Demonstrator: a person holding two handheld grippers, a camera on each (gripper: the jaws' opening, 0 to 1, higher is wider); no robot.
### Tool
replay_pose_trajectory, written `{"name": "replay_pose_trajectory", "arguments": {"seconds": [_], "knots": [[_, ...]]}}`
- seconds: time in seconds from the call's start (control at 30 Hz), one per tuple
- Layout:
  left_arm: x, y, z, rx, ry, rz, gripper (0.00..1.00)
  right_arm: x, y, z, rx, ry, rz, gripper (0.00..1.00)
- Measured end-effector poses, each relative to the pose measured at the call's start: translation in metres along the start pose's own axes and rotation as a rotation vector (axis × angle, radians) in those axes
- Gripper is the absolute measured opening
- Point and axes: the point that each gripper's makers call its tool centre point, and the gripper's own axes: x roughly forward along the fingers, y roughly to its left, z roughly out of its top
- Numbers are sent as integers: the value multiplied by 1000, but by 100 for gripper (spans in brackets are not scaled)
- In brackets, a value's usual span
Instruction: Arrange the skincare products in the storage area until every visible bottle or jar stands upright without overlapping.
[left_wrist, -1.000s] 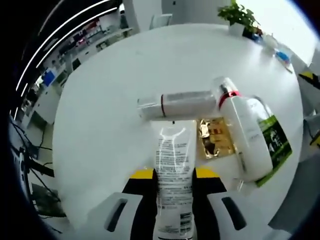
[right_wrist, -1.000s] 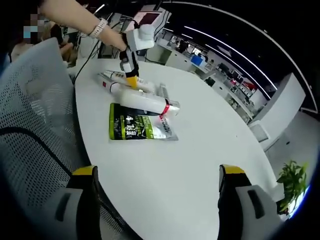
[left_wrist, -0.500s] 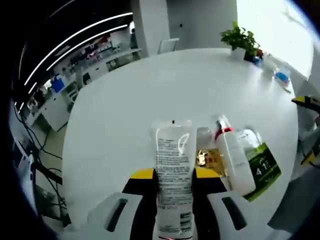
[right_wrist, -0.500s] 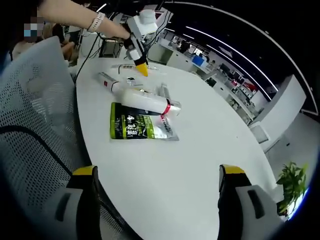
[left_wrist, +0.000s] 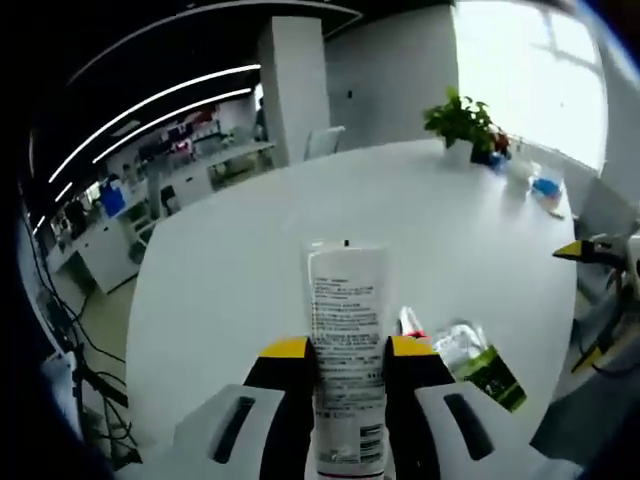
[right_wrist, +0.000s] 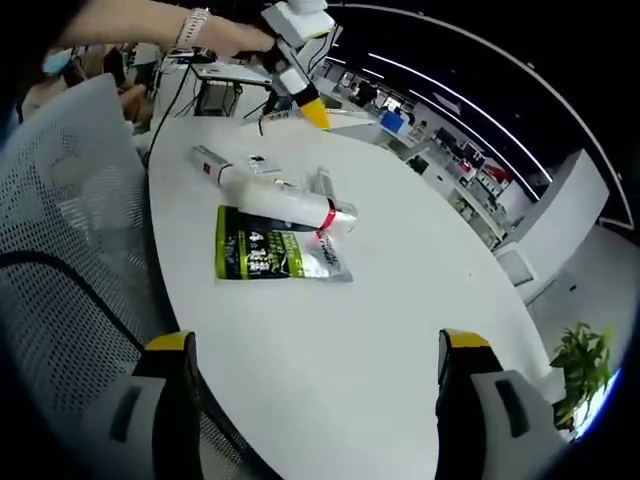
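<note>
The round white surface (right_wrist: 400, 290) carries a green-and-white pouch (right_wrist: 270, 256), with a white bottle with a red collar (right_wrist: 290, 203) lying on its side just beyond it. Above the far edge, a person's hand (right_wrist: 225, 35) holds the left claw (left_wrist: 347, 375) raised and tilted, clamped on a white tube (left_wrist: 346, 340). The right claw (right_wrist: 320, 400) is spread wide, holding nothing.

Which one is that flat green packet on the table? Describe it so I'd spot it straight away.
Start at the big round white table, on the side nearest the mesh chair. A small cluster of skincare items lies there, and the green packet is the flat pouch at its edge. A white bottle with a red band lies along it; the packet alone is flat and green with white lettering.
</note>
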Motion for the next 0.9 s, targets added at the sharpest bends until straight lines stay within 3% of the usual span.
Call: {"name": "replay_pose_trajectory", "arguments": {"seconds": [0.17,0.47,0.7,0.83,0.9], "knots": [[4,-19,21,10,-58,-53,22,-1,-2,1,12,-6,-5,100],[19,-57,43,37,-120,-132,22,-2,-3,-1,15,3,-4,100],[28,-86,53,21,-160,-183,22,-6,-16,-1,108,-17,-12,99],[27,-102,61,11,-191,-207,22,-14,-24,-12,218,-2,21,81],[26,-111,67,-3,-219,-231,23,-18,-35,-13,285,-29,4,83]]}}
